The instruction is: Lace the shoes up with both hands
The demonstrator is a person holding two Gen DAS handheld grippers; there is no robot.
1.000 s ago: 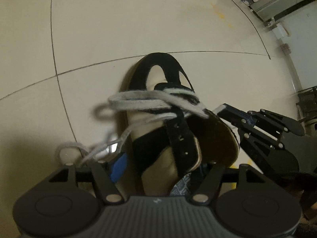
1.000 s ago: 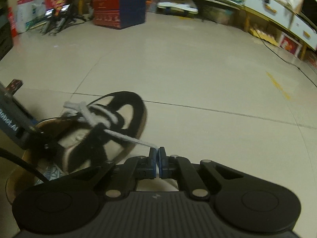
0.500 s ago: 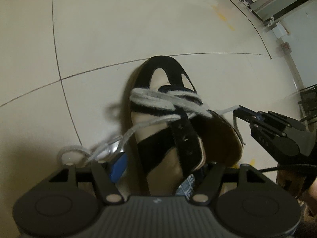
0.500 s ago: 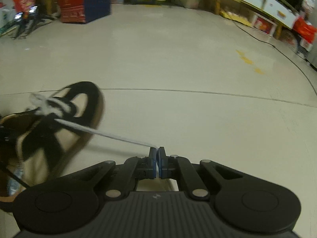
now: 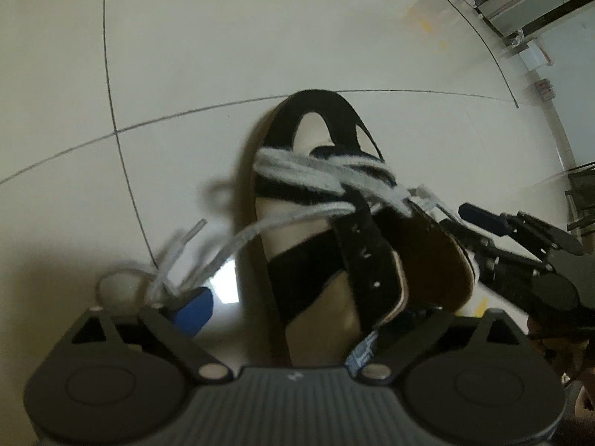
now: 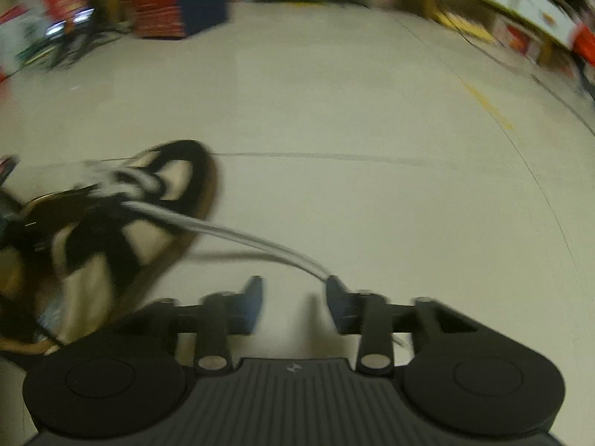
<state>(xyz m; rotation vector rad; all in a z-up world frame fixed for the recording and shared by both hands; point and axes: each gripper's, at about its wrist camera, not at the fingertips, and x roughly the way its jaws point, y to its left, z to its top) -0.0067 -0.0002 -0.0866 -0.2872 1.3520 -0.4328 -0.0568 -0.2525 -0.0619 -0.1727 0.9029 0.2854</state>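
The black-and-cream shoe (image 5: 327, 230) stood on the tiled floor (image 5: 223, 55). Beside it, both tools' jaws were opening: left tool (image 5: 293, 319) wide around the heel, right tool (image 6: 293, 297) releasing the white lace (image 6: 238, 234). No writing was legible.

Left gripper (image 5: 297, 319) fingers opening wide; right gripper (image 6: 293, 304) fingers opening, both angled down.

Shop or storeroom: goods-laden shelves (image 6: 520, 11) line tiled floor (image 6: 334, 111).
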